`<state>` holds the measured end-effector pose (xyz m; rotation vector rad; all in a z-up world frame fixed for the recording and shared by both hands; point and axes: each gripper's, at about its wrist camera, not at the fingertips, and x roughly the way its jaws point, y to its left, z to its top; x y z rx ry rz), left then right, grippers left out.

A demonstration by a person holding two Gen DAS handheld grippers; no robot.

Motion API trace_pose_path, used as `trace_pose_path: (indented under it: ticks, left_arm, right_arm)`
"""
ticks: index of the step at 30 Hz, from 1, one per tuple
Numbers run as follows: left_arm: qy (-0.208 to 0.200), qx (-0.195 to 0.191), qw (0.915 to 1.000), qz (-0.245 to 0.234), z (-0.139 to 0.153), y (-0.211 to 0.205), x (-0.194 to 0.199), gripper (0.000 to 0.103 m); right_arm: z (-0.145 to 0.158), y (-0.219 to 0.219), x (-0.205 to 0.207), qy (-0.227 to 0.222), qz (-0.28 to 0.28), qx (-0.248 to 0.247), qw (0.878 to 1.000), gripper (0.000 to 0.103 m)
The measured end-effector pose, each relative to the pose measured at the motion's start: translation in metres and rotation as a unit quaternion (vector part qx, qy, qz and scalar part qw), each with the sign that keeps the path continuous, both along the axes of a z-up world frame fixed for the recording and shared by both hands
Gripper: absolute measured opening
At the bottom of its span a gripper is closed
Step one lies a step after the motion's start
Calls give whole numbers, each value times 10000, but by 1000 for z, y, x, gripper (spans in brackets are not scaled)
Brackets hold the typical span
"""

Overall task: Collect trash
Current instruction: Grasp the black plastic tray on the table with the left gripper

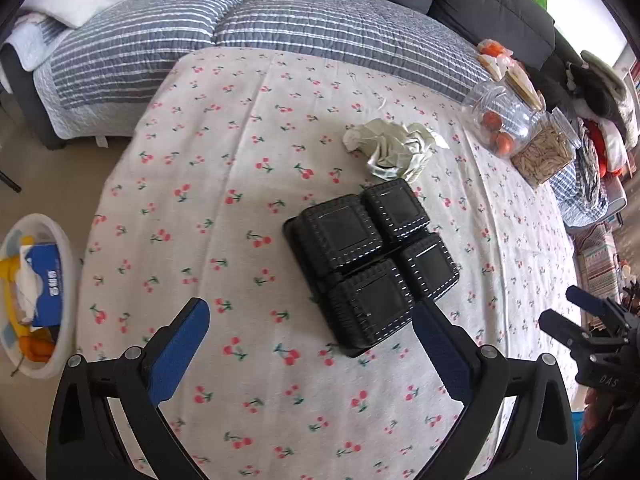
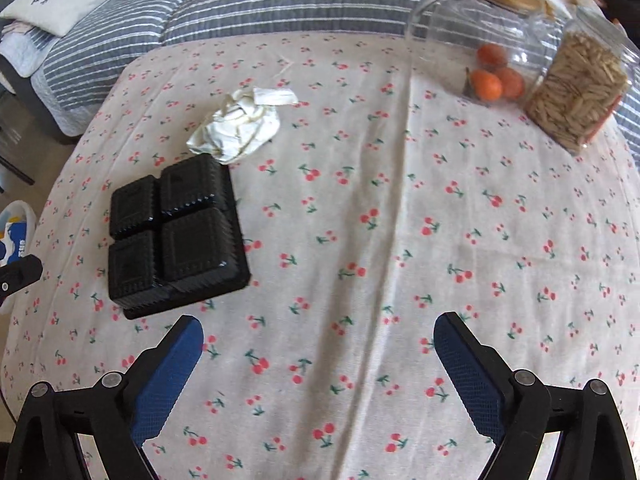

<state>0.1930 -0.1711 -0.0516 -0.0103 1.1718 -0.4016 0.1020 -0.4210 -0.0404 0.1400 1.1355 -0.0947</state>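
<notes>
Left claw (image 1: 310,354) is hanging spread and empty, black tray (image 1: 370,266) lying just ahead between its fingers; crumpled paper (image 1: 394,152) beyond. Right claw (image 2: 318,364), also spread, is hovering over bare surface (image 2: 360,208). Best straddling the tray's edge squarely before squeezing.

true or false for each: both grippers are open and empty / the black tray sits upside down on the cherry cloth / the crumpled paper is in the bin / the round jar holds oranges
1. Both the left gripper and right gripper are open and empty: true.
2. The black tray sits upside down on the cherry tablecloth: true.
3. The crumpled paper is in the bin: false, it lies on the tablecloth beside the tray.
4. The round jar holds oranges: true.
</notes>
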Motion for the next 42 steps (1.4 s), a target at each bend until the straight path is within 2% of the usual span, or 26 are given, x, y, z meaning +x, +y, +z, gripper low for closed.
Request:
trace_pose_path:
  ticks: [4, 8, 11, 18, 19, 21, 25, 30, 32, 34, 36, 39, 42]
  left_arm:
    - [23, -214, 9997, 107, -6, -16, 5, 81]
    - [214, -342, 9991, 108, -18, -27, 9, 75]
    - [271, -267, 9993, 40, -25, -35, 8, 61]
    - [231, -164, 9996, -56, -23, -32, 4, 57]
    - [239, -172, 9996, -58, -22, -28, 5, 49]
    - [151, -252, 9995, -65, -13, -17, 6, 0]
    - [74, -199, 9998, -4, 1, 12, 11, 0]
    - [385, -505, 9973, 369, -10, 43, 29, 5]
    - [409, -583, 9967, 396, -11, 41, 35, 20]
    - [383, -671, 9963, 379, -11, 32, 39, 54]
    - [339, -782, 9957, 349, -9, 17, 43, 62]
    - [334, -782, 9962, 167, -12, -10, 46, 62]
    - [381, -614, 9973, 95, -24, -27, 47, 62]
  right_arm:
    - [-6, -22, -9, 78, -139, -52, 9999, 96]
    - [-10, -39, -17, 139, -232, -99, 9996, 96]
    - [-11, -48, -21, 162, -289, -99, 9994, 96]
    - [-12, -55, -23, 188, -302, -88, 9993, 96]
    - [-12, -55, -22, 184, -302, -82, 9993, 96]
    - [-11, -54, -21, 177, -305, -53, 9994, 96]
    - [-10, -50, -7, 203, -278, 21, 9994, 96]
    - [-3, -40, 31, 112, -289, 287, 9991, 96]
    - [0, -32, 46, 53, -214, 320, 9992, 96]
    - [-1, -26, 55, -8, -133, 365, 9992, 96]
    - [-7, -25, 57, -49, -127, 487, 9987, 96]
    - [-23, -30, 58, 244, -260, 530, 9980, 96]
    - [-28, -43, 51, 271, -395, 495, 9976, 96]
